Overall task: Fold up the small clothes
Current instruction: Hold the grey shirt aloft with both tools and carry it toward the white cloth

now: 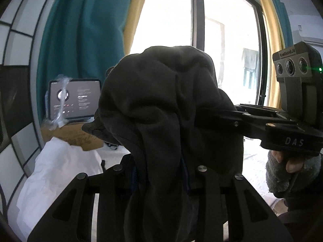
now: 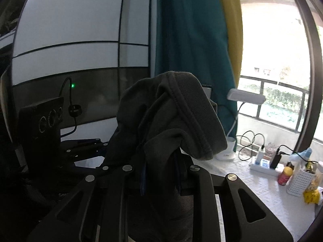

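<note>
A dark grey garment (image 1: 167,100) hangs bunched in the air between both grippers, and its folds cover their fingertips. My left gripper (image 1: 160,173) is shut on its lower folds; only blue pad edges show beside the cloth. The right gripper (image 1: 201,117) comes in from the right, held by a gloved hand (image 1: 290,167), with its fingers buried in the same cloth. In the right wrist view the garment (image 2: 173,117) shows a ribbed hem flopping over my right gripper (image 2: 161,171), which is shut on it. The left gripper (image 2: 94,143) reaches into the cloth from the left.
A lit laptop (image 1: 74,98) stands on a cardboard box (image 1: 68,135), with a white sheet (image 1: 56,171) in front. On the white table (image 2: 252,185) at right are a desk lamp (image 2: 246,96), a power strip (image 2: 264,165), a red-capped bottle (image 2: 284,175) and a white basket (image 2: 298,183). Teal curtains and windows lie behind.
</note>
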Tool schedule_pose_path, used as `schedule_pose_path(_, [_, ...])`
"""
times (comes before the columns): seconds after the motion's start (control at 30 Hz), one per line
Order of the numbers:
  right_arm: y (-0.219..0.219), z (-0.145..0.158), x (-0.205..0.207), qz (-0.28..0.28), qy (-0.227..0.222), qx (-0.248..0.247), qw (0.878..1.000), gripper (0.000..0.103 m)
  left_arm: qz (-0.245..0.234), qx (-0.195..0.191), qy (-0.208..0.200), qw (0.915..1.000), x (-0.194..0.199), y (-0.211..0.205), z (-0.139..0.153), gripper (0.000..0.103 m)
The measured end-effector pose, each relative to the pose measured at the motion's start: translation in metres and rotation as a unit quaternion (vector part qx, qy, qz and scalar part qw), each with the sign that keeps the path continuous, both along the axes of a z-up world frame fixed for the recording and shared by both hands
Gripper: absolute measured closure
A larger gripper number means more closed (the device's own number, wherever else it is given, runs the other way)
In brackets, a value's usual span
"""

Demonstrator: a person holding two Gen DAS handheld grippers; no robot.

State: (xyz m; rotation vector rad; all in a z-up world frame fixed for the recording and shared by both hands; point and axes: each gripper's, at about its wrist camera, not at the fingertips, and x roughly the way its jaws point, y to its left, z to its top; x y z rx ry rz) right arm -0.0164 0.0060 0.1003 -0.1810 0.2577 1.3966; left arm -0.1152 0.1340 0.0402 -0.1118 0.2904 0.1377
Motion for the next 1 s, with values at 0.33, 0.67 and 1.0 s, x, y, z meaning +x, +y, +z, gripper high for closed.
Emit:
schedule_pose_path(0.33, [0.016, -0.014, 0.004, 0.016, 0.023, -0.005, 1.0, 0.08, 0.014, -0.006, 0.024, 0.9996, 0.004, 0.014, -0.011, 0.071])
schedule_pose_path(0.67, [0.016, -0.032, 0.042, -0.015, 0.052, -0.012, 0.998, 0.08, -0.008, -0.008, 0.043, 0.999, 0.034, 0.014, -0.02, 0.071])
schedule_pose_path(1.0, [0.019, -0.046, 0.066, -0.029, 0.07, -0.023, 0.997, 0.08, -0.022, -0.016, 0.063, 0.9976, 0.057, 0.017, -0.027, 0.071])
